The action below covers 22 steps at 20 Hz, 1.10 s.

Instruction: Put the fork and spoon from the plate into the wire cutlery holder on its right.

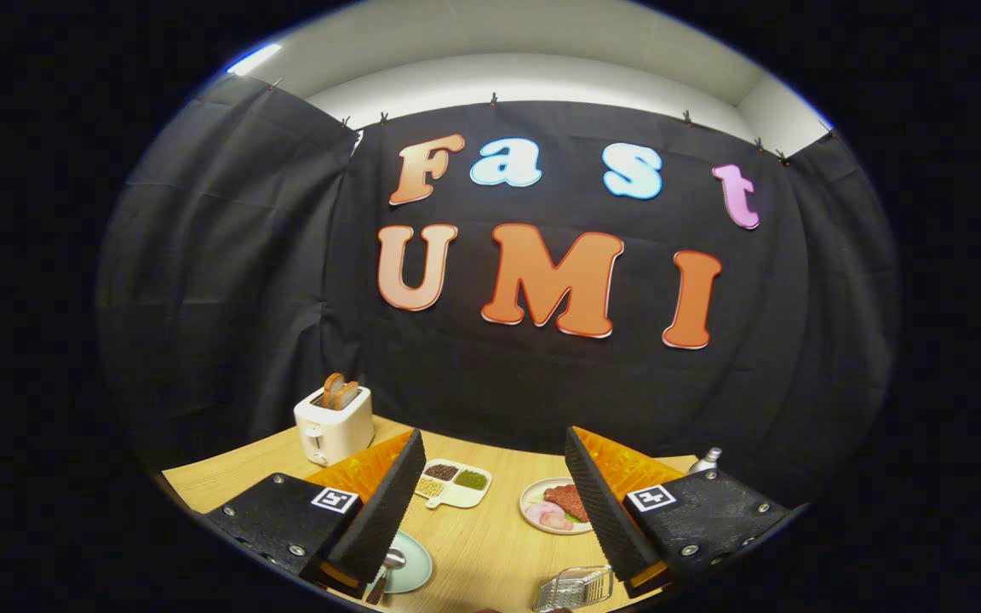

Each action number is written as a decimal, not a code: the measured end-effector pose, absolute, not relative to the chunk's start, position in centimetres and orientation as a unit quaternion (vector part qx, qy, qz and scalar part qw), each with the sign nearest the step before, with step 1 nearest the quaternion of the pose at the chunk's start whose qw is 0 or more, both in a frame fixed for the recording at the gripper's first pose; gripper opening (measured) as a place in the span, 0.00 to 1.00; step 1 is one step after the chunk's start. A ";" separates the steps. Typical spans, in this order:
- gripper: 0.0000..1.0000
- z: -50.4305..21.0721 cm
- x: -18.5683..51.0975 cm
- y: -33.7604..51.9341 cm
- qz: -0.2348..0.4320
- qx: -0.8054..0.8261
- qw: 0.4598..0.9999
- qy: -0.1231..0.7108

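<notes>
Cutlery, likely light, stiff and slippery, lies on the plate beside the wire holder on the counter, below the released claw; grip mid-handle.

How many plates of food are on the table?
2: a divided dish of seeds beyond the open fingers, and a plate with meat beside the other finger. The fingers may hide more.
</notes>
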State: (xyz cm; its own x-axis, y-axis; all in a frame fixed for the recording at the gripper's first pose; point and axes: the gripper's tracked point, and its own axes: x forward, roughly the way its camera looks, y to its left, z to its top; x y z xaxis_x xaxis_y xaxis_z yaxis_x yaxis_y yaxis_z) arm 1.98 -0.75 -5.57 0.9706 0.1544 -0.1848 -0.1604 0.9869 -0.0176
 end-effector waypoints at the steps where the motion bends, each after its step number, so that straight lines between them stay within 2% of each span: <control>1: 0.99 -6.1 2.3 -0.2 0.088 -0.016 0.990 0.105; 7: 0.99 -10.9 1.9 4.4 0.150 -0.025 0.968 0.199; 15: 0.95 -22.5 -2.1 9.8 0.157 -0.036 0.888 0.431; 17: 0.91 -25.6 -3.7 10.1 0.146 -0.051 0.858 0.490; 20: 0.72 -29.3 -6.0 11.1 0.142 -0.057 0.816 0.557; 22: 0.66 -31.1 -6.8 11.3 0.135 -0.060 0.793 0.591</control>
State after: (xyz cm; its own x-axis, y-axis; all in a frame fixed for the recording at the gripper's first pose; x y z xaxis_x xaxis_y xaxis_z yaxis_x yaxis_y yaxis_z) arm -6.80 11.28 -31.09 0.2653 0.1427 -0.9535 -0.2842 0.9566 0.0641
